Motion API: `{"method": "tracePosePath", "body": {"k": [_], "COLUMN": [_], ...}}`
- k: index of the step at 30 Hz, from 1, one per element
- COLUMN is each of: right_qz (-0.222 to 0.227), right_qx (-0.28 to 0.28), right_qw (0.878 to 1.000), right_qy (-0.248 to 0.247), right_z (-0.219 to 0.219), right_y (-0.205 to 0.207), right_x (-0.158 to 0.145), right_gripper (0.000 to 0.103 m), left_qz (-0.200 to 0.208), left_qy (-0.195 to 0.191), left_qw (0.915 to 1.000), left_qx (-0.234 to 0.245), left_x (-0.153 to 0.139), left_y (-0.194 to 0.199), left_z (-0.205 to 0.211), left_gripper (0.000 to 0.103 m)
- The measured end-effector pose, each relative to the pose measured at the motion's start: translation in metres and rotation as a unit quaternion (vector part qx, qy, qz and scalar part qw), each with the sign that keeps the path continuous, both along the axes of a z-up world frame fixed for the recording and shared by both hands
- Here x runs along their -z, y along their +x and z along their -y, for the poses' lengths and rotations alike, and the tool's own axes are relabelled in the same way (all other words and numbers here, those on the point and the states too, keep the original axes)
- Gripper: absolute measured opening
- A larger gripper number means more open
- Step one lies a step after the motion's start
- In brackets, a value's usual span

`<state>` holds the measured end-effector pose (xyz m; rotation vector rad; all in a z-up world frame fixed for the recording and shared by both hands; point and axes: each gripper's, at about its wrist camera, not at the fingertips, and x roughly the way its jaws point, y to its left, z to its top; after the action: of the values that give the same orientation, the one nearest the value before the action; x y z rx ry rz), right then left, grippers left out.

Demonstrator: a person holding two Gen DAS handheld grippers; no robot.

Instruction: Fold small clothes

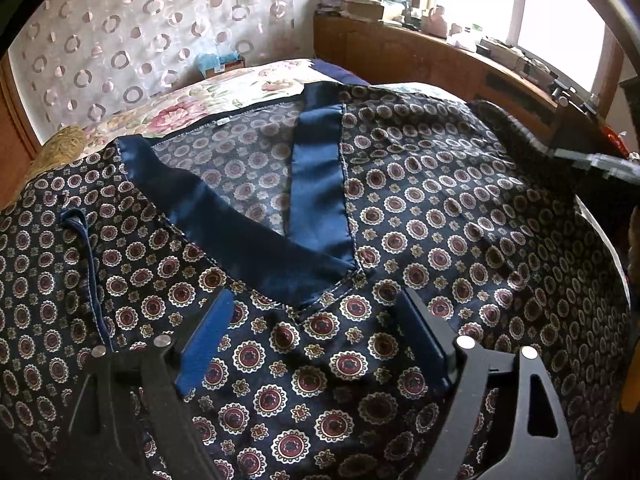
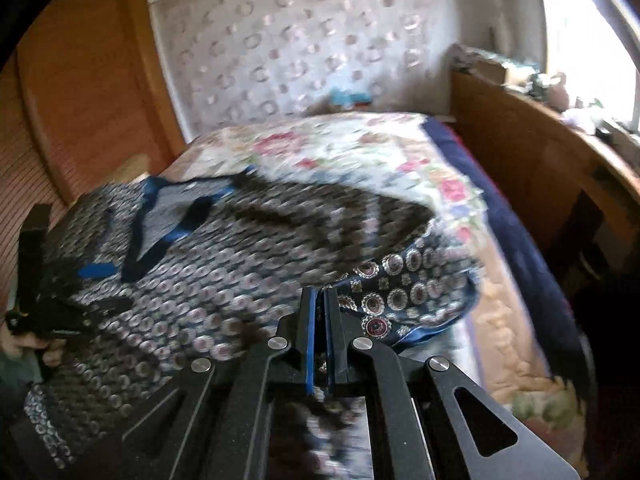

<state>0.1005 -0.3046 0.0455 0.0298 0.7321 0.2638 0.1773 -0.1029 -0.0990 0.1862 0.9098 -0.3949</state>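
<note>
A dark navy garment (image 1: 440, 220) printed with red-and-cream medallions lies spread on the bed, its blue satin V-neck collar (image 1: 316, 184) facing up. My left gripper (image 1: 314, 296) hovers open just below the point of the V, its blue pads (image 1: 208, 340) wide apart with only flat cloth under them. My right gripper (image 2: 320, 292) is shut on an edge of the garment (image 2: 400, 292), whose cloth bunches and curls over just right of the fingertips. The picture in the right wrist view is blurred. At that view's far left is the left gripper (image 2: 36, 272), held by a hand (image 2: 36, 348).
A floral bedspread (image 2: 340, 148) covers the bed beyond the garment. A wooden headboard shelf (image 1: 420, 52) with clutter runs under a bright window (image 1: 560, 20). A ring-patterned curtain (image 1: 140, 40) hangs behind. A wooden door (image 2: 80, 80) stands at the left.
</note>
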Motion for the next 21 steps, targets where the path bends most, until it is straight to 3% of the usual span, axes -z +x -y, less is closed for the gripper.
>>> {"method": "tracePosePath", "body": {"k": [6, 12, 15, 17, 21], "right_qz": [-0.061, -0.068, -0.061, -0.051, -0.023], "right_qx": [-0.025, -0.021, -0.017, -0.009, 0.009], "right_qw": [0.998, 0.997, 0.998, 0.999, 1.0], "right_qy": [0.005, 0.008, 0.009, 0.007, 0.015], "right_z": [-0.011, -0.009, -0.005, -0.008, 0.005], "right_y": [0.012, 0.017, 0.012, 0.009, 0.004], "right_x": [0.036, 0.039, 0.026, 0.019, 0.002], "right_gripper": [0.004, 0.007, 0.02, 0.039, 0.04], "left_qz": [-0.003, -0.003, 0.009, 0.016, 0.032], "left_qy": [0.002, -0.003, -0.015, -0.017, -0.027], "left_qw": [1.0, 1.0, 0.9998, 0.9997, 0.9991], "left_qx": [0.006, 0.008, -0.002, -0.005, -0.006], "left_x": [0.001, 0.0, -0.006, -0.01, -0.024], "left_y": [0.0, -0.001, -0.001, -0.001, -0.003], "left_z": [0.002, 0.0, -0.006, -0.007, -0.009], "left_gripper": [0.092, 0.092, 0.092, 0.092, 0.092]}}
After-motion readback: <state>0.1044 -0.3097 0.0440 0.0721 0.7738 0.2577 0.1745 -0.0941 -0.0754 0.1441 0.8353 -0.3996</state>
